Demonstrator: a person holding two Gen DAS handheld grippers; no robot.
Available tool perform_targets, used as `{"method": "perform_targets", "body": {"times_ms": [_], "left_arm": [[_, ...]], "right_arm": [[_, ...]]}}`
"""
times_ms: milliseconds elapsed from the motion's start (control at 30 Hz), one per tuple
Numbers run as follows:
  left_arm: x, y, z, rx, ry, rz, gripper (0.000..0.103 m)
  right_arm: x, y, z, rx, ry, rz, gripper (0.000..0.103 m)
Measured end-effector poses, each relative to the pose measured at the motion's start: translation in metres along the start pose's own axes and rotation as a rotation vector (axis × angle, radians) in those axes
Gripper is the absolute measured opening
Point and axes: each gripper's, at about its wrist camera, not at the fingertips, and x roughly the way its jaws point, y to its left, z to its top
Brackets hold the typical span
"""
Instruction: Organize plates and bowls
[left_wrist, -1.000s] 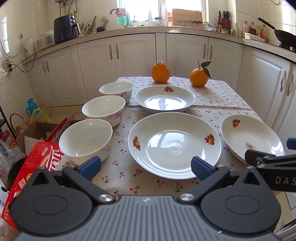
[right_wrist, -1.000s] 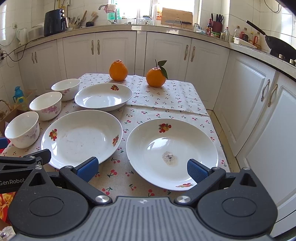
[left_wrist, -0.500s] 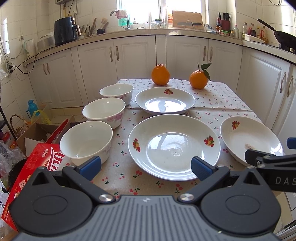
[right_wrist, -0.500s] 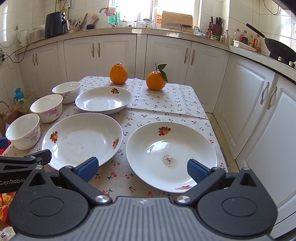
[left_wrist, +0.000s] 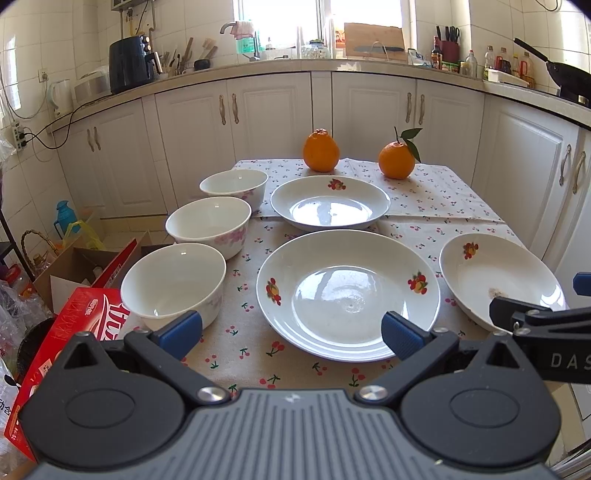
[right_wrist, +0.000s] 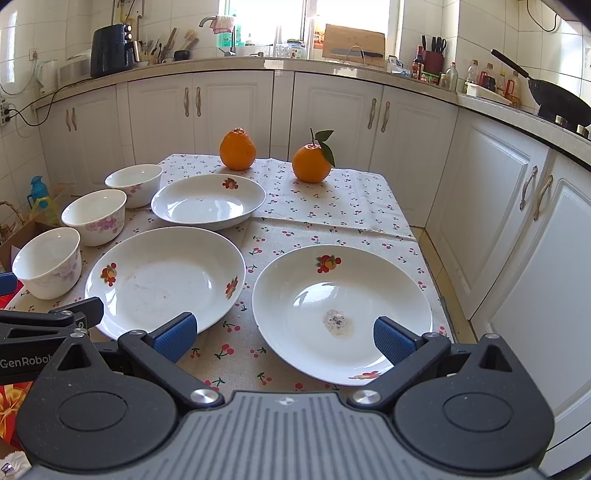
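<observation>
Three white bowls stand in a row on the table's left side: near bowl (left_wrist: 173, 284), middle bowl (left_wrist: 208, 225), far bowl (left_wrist: 233, 186). Three white fruit-print plates lie beside them: far plate (left_wrist: 330, 201), centre plate (left_wrist: 349, 293), right plate (left_wrist: 498, 280) with a grey smudge. In the right wrist view the right plate (right_wrist: 341, 312) lies just ahead. My left gripper (left_wrist: 291, 332) is open and empty, above the table's near edge before the centre plate. My right gripper (right_wrist: 284, 336) is open and empty, before the right plate.
Two oranges (left_wrist: 320, 150) (left_wrist: 397, 160) sit at the table's far end on the cherry-print cloth (left_wrist: 436, 199). A red carton (left_wrist: 74, 332) and cardboard boxes lie on the floor to the left. White cabinets (right_wrist: 498, 206) run along the back and right.
Both grippers have drawn back and risen slightly; the dishes appear a little farther away. Nothing on the table has moved.
</observation>
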Motion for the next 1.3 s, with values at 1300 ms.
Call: {"method": "perform_targets", "body": {"times_ms": [1300], "left_arm": [[0.0007,-0.0013,0.0013,0.0,-0.007,-0.005,0.102]], "right_arm": [[-0.0013,-0.002,0.0017,-0.005,-0.013,0.007,0.103]]}}
